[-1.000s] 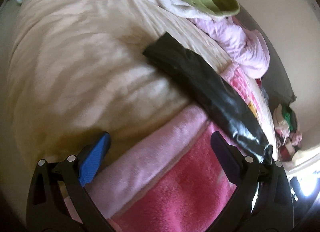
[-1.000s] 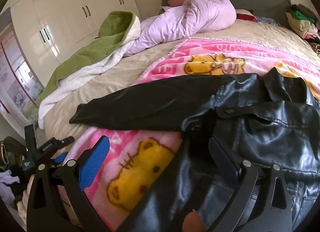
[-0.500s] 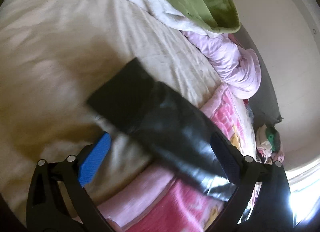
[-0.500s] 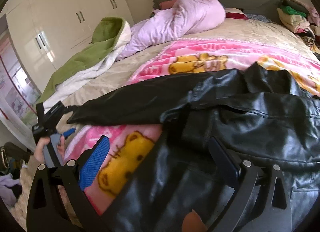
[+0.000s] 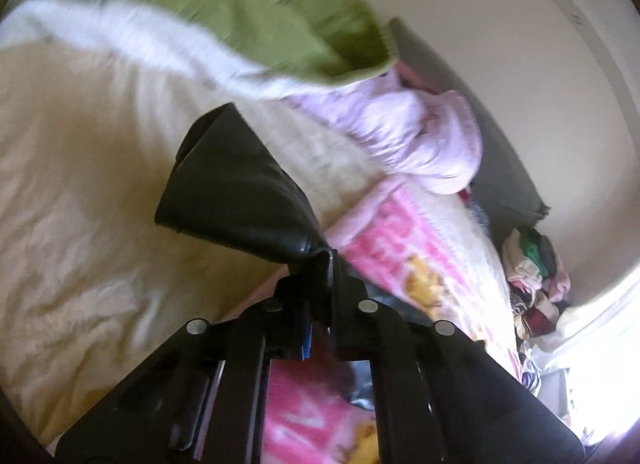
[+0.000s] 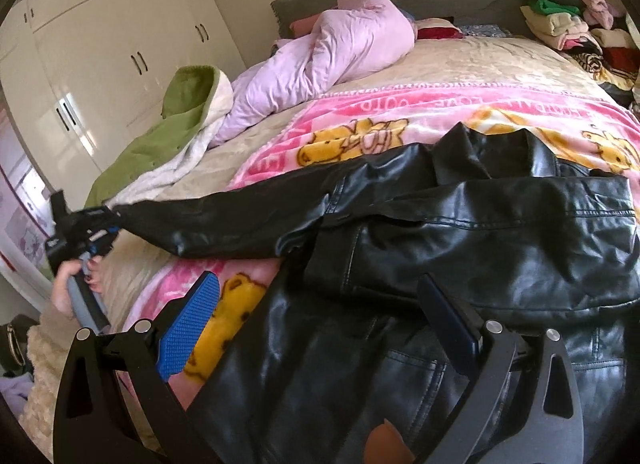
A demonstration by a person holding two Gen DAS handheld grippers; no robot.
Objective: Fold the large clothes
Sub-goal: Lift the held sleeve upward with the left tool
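At the far left of the right wrist view, a hand [image 6: 66,288] held the left gripper [image 6: 94,229]. Its jaws were squeezed tight on the cuff of the sleeve [image 6: 224,219]. In the left wrist view, the cuff [image 5: 236,187] stuck up past the closed tips in the middle of the frame, lifted off the cream bedspread [image 5: 72,191].

From there the sleeve ran to the right, across the pink bear blanket [image 6: 360,123], to the black leather jacket [image 6: 480,248]. The jacket filled the middle and right of the right wrist view.

At the bottom of that view was the right gripper [image 6: 320,316]. Its jaws were wide apart and held nothing. The jacket lay under and between them, but the pads did not press on it.

The leather looked shiny and slick, so the cuff could slip out if the left gripper pulled hard. With nothing holding the jacket down, a strong tug could also drag the whole jacket sideways and bunch it up. Then the fold would likely come out crooked.
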